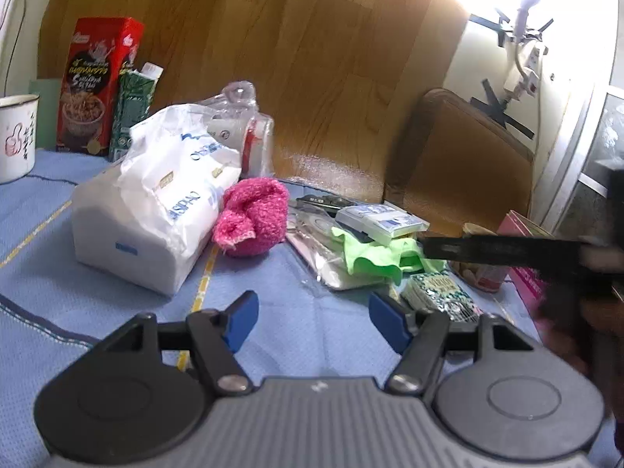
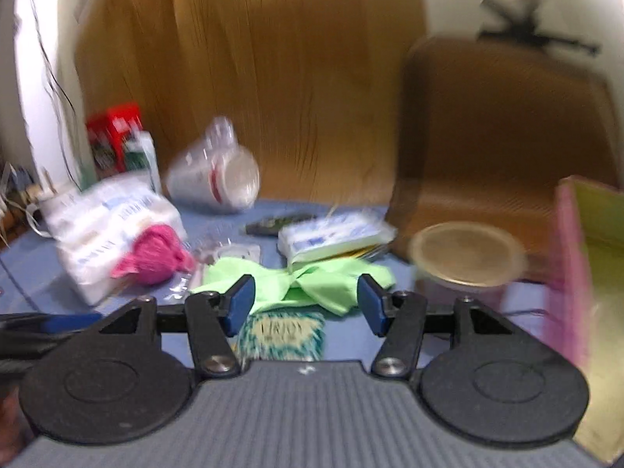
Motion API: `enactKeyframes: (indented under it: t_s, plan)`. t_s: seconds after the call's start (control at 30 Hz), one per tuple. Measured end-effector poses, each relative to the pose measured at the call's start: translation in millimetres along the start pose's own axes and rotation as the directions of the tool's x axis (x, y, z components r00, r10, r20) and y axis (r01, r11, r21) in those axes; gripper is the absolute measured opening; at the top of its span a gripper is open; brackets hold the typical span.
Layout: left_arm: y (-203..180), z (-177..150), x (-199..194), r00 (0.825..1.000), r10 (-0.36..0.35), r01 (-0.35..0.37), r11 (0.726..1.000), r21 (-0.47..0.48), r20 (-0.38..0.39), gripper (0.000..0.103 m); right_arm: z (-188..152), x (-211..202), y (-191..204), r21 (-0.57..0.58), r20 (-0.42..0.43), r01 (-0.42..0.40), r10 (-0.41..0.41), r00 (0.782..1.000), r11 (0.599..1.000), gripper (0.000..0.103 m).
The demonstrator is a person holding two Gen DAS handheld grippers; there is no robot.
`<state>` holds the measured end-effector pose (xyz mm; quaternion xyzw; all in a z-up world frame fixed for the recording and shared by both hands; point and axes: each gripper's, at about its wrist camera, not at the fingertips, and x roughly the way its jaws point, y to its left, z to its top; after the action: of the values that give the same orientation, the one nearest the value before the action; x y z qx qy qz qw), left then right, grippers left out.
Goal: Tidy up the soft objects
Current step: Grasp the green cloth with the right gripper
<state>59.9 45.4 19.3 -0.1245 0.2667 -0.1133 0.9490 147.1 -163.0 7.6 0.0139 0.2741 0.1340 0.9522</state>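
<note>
Right wrist view: right gripper (image 2: 306, 306) spread wide, nothing held, green cloth (image 2: 300, 282) framed between pads at frame centre. Left gripper (image 1: 314, 321) likewise wide apart, empty; pink sock (image 1: 251, 216) seen mid-frame beside tissue pack (image 1: 156, 202). Cloth judged next pick: bunched middle to be pinched, white box (image 2: 331, 236) resting on far edge to be avoided. Surface: blue mat (image 1: 273, 312), cluttered. Wooden panel (image 1: 292, 58) behind, glare upper right.

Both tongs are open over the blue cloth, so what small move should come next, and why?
Probably ease the right tongs forward and down onto the green cloth. They are open and empty, the cloth lies directly ahead between their tips, partly under a white and blue box. The left tongs are open too, farther from the pink fuzzy bundle.
</note>
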Motion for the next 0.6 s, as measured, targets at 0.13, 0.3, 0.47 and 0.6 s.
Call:
enactKeyframes:
  t_s: [0.13, 0.3, 0.47, 0.6]
  plan:
    - [-2, 0, -4, 1.0, -0.015, 0.015, 1.0, 0.026, 0.024, 0.065, 7, 43, -3, 0.049, -0.151, -0.006, 0.014, 0.988, 0.999, 0.063]
    - [10, -3, -7, 0.998, -0.044, 0.044, 0.999, -0.003, 0.034, 0.067, 8, 31, 4, 0.0, -0.142, -0.018, 0.018, 0.99, 1.0, 0.008]
    - [22, -1, -10, 0.996, -0.077, 0.079, 0.994, -0.072, 0.043, 0.069, -5, -48, 26, -0.117, 0.052, -0.075, 0.082, 0.995, 0.99, 0.008]
    - [28, -1, -10, 0.989, -0.149, 0.151, 0.983, -0.107, 0.023, 0.068, -44, -102, 33, -0.24, 0.1, -0.093, 0.12, 0.988, 0.966, 0.008]
